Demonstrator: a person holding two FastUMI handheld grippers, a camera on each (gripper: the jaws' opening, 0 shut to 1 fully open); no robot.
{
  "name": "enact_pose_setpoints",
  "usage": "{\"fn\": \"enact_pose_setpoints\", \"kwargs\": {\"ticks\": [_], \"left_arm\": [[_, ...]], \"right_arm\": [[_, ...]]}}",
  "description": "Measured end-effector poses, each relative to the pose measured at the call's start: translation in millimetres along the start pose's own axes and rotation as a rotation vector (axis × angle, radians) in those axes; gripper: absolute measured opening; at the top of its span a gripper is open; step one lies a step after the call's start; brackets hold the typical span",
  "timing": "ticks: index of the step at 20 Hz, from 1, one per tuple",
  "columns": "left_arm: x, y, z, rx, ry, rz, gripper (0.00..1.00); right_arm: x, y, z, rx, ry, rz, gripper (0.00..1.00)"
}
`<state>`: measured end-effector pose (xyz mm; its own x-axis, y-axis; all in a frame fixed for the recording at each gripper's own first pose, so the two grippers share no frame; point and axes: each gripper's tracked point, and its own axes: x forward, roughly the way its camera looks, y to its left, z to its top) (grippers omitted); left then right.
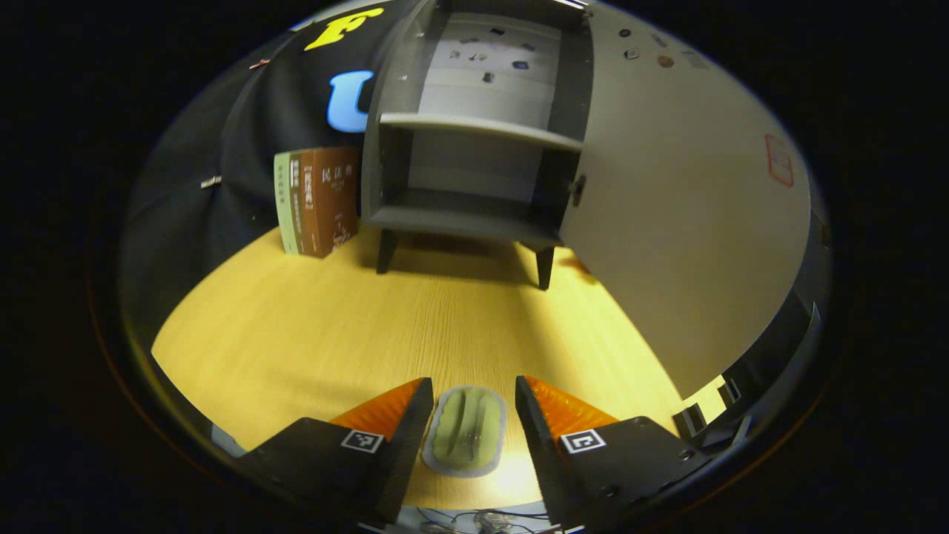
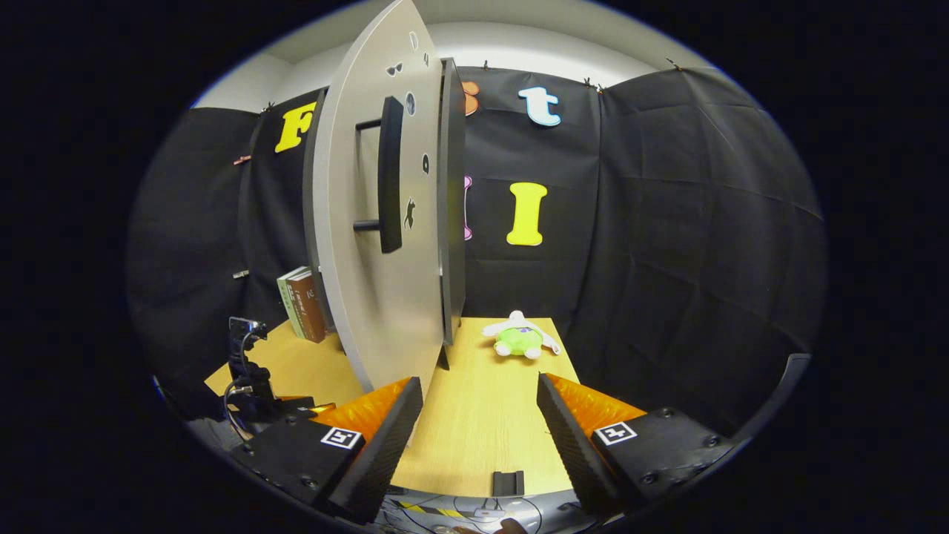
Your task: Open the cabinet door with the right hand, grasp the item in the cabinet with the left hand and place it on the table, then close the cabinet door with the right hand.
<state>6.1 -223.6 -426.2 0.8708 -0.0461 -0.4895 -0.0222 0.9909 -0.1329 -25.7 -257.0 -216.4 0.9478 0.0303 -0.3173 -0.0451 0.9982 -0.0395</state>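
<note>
The green packet (image 1: 465, 437) lies flat on the worktop (image 1: 311, 326) at 6 o'clock in the left gripper view, between the spread fingers of the left gripper (image 1: 467, 404), which look clear of it. The cabinet (image 1: 474, 148) at 12 o'clock looks bare, its door (image 2: 378, 245) wide open. Placing seems done; closing comes next. The right gripper (image 2: 478, 400), spread and holding nothing, must reach the handle (image 2: 389, 174) at 11 o'clock.
</note>
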Motion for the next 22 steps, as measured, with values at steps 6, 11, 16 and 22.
{"fn": "enact_pose_setpoints", "kwargs": {"ticks": [6,11,16,22], "left_arm": [[-63.6,-14.5,102.4,0.15,-0.182,0.018,0.99],[-137.4,-31.5,187.2,0.133,-0.353,-0.007,0.98],[-215.2,-16.7,257.9,0.148,-0.555,0.074,0.98],[-253.5,-8.5,268.0,0.138,-0.598,0.161,0.96]], "right_arm": [[-6.4,15.5,23.8,-0.012,-0.035,0.063,0.98],[8.1,29.6,54.9,0.041,-0.079,0.156,0.98],[16.6,53.8,86.7,0.057,-0.146,0.267,0.98],[29.5,59.5,99.0,0.044,-0.174,0.336,0.98]]}}
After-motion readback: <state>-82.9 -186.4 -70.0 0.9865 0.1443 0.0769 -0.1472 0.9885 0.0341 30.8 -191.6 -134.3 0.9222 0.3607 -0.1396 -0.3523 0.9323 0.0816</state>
